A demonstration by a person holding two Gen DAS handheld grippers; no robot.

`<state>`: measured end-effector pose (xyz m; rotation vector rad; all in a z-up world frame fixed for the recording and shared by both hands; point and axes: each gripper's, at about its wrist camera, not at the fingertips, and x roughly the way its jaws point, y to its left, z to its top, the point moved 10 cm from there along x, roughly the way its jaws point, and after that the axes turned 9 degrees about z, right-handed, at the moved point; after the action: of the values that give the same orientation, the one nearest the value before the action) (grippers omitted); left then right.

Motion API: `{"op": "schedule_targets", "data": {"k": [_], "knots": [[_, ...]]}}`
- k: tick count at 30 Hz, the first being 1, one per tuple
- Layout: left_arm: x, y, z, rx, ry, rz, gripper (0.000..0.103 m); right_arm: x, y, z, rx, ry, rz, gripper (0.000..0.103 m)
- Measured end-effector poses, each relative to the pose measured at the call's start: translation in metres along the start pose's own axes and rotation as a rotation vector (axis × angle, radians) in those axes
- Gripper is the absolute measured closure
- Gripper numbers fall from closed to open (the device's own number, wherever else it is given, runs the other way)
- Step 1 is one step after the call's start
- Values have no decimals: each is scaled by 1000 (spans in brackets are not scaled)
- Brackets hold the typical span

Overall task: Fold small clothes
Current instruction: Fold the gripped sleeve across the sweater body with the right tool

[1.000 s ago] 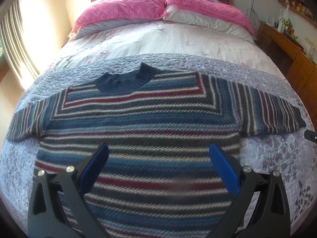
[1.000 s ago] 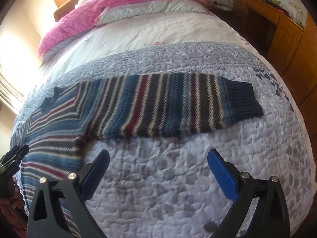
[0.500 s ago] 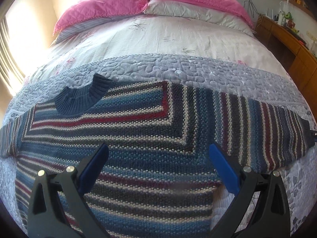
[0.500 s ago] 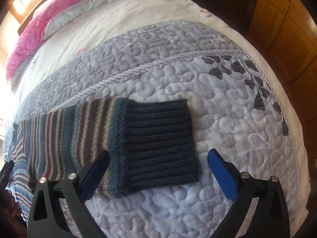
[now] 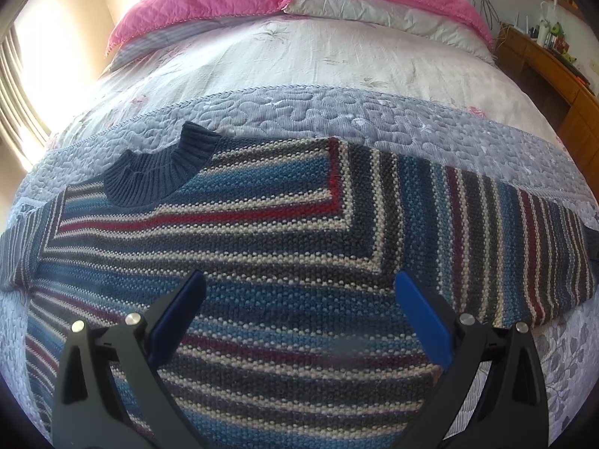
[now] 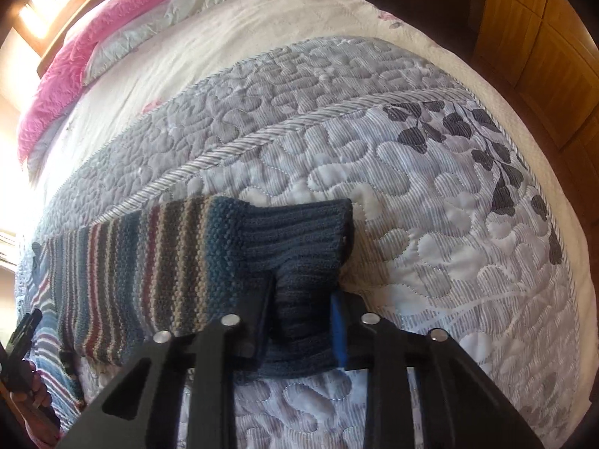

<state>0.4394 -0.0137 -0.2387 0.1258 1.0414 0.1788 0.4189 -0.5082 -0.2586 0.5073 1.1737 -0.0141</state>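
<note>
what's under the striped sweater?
The striped knitted sweater lies flat on a grey-white quilted bedspread, which shows all around it. The quilt beneath it is covered, so anything there is hidden.

Black-framed tongs point(image 5: 299, 318) with blue pads point(image 5: 423, 318) and silver screws point(image 5: 133, 318).

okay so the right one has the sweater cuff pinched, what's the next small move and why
Probably lift the cuff slightly and carry it left, across the sweater body. The right hand-held gripper is shut on the ribbed cuff, the sleeve lies stretched flat on the quilt, and the left hand-held gripper is open over the chest.
</note>
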Motion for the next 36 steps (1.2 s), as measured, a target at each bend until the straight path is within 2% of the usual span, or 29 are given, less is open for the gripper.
{"op": "schedule_targets", "data": {"k": [1,4,7,11,14,16,20,25,26,28,31,33,36], "knots": [[1,3,-1,0,1,3,3,-2,5,0,-12,-5,-4,85],[3,15,-4,0,7,12,3,-11,21,-2,-57,-32,-39,87],[4,30,-7,-12,11,20,3,-21,48,-3,-100,-60,-19,87],[4,51,-7,-34,10,33,3,-21,99,-10,-227,-56,-46,87],[5,66,-8,-54,20,37,3,-10,146,-24,-324,-32,-23,87],[7,76,-9,-63,28,43,3,2,179,-34,-385,-9,0,87],[8,93,-8,-74,28,56,3,26,243,-53,-454,27,104,87],[7,100,-7,-68,24,59,3,58,299,-74,-489,86,203,86],[7,99,-8,-65,26,55,3,66,304,-78,-491,109,215,77],[9,96,-8,-56,31,49,3,77,310,-89,-498,143,232,69],[10,88,-10,-38,40,34,3,71,315,-104,-532,139,263,64],[10,77,-11,-20,47,11,3,56,309,-105,-508,114,300,64],[4,46,-11,4,63,-80,3,23,284,-99,-421,52,365,62]]}}
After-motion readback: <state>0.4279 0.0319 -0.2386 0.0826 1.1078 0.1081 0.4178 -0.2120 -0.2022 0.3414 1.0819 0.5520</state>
